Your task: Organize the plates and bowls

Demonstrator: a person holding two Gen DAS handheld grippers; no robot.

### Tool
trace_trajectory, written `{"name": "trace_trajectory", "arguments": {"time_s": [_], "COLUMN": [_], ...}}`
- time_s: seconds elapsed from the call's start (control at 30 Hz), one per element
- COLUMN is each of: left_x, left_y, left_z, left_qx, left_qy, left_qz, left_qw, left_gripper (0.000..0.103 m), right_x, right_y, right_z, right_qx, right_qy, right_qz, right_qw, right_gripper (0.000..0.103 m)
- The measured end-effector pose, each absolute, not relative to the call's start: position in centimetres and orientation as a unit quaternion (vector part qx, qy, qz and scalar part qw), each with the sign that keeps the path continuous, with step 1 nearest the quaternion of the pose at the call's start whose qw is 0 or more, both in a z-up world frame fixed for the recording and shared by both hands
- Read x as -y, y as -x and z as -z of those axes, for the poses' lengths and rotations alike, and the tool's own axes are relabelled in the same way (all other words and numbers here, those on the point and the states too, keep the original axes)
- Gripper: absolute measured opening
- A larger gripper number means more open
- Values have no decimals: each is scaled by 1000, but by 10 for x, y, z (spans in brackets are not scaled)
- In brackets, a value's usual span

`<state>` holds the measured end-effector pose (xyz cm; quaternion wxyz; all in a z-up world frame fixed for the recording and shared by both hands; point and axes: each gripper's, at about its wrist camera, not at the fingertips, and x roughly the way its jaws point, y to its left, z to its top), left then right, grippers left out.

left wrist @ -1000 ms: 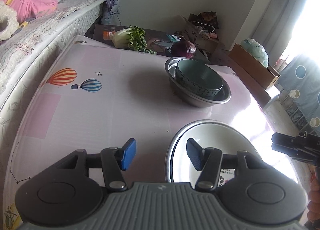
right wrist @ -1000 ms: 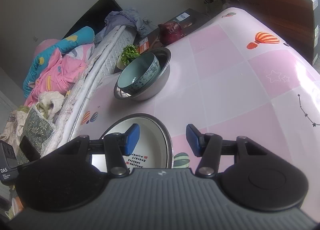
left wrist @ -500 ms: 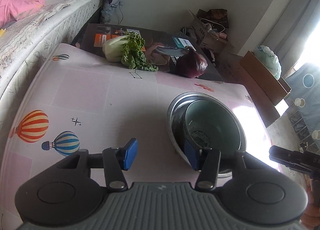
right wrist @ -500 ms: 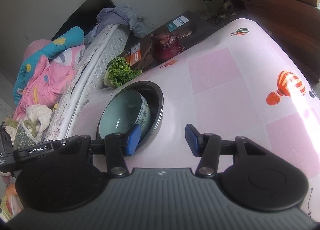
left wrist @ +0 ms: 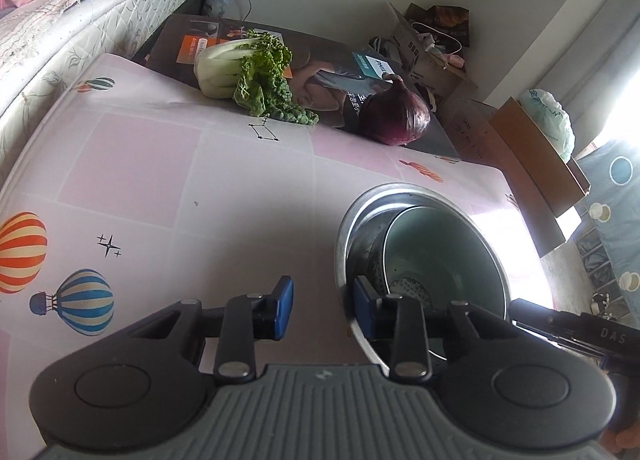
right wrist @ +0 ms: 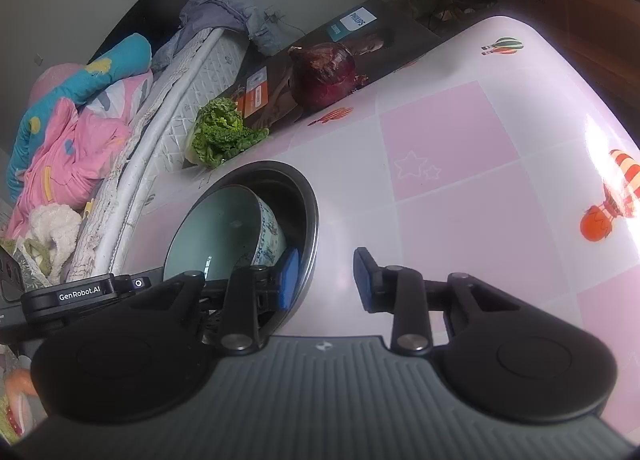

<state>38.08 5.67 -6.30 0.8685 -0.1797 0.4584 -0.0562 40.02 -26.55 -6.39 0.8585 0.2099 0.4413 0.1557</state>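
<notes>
Left wrist view: left tool [left wrist: 322, 306] straddles the near rim of the steel bowl [left wrist: 400, 192], one blue pad [left wrist: 283, 306] outside over the worktop [left wrist: 200, 200], the other inside the bowl. Jaws are closing with the rim between them; we see a gap at the outer pad, so no grip yet. Teal bowl [left wrist: 440, 244] sits tilted inside the steel one. Cabbage [left wrist: 244, 68] and red onion [left wrist: 396, 112] lie at the worktop's far edge on a dark box [left wrist: 320, 60]. Part of the right tool's body shows at lower right.

Right wrist view: right tool [right wrist: 326, 274] straddles the steel bowl [right wrist: 310, 212] rim on the opposite side, left pad [right wrist: 289, 278] inside, right pad over the pink worktop [right wrist: 460, 200]. Jaws closing, rim between them, outer pad clear of the wall. Teal bowl [right wrist: 224, 232] leans against the inner wall beside that pad; we can't tell if they touch. Mattress [right wrist: 160, 140] runs along the left with pink bedding [right wrist: 68, 156].
</notes>
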Motion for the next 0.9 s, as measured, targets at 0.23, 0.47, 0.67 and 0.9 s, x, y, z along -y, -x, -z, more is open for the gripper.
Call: {"name": "trace_trajectory", "arguments": {"time_s": [0.23, 0.47, 0.67, 0.9], "left_x": [-50, -48, -49, -38], "left_y": [-391, -394, -391, -385], "left_z": [73, 78, 80, 74], "left_qx": [-464, -461, -451, -451], "left_qy": [186, 194, 197, 177], "left_qz": [55, 57, 61, 48], "left_qw": [864, 864, 869, 873], "left_gripper": [24, 19, 17, 9], "right_x": [260, 250, 247, 250], "right_y": [-413, -427, -427, -423], "right_z": [72, 90, 95, 94], "right_qx": [-450, -465, -453, -454], "right_qy": [-218, -243, -255, -260], "right_qz": [-165, -171, -170, -172], "right_qw": [850, 834, 837, 835], "right_gripper": [20, 15, 12, 11]}}
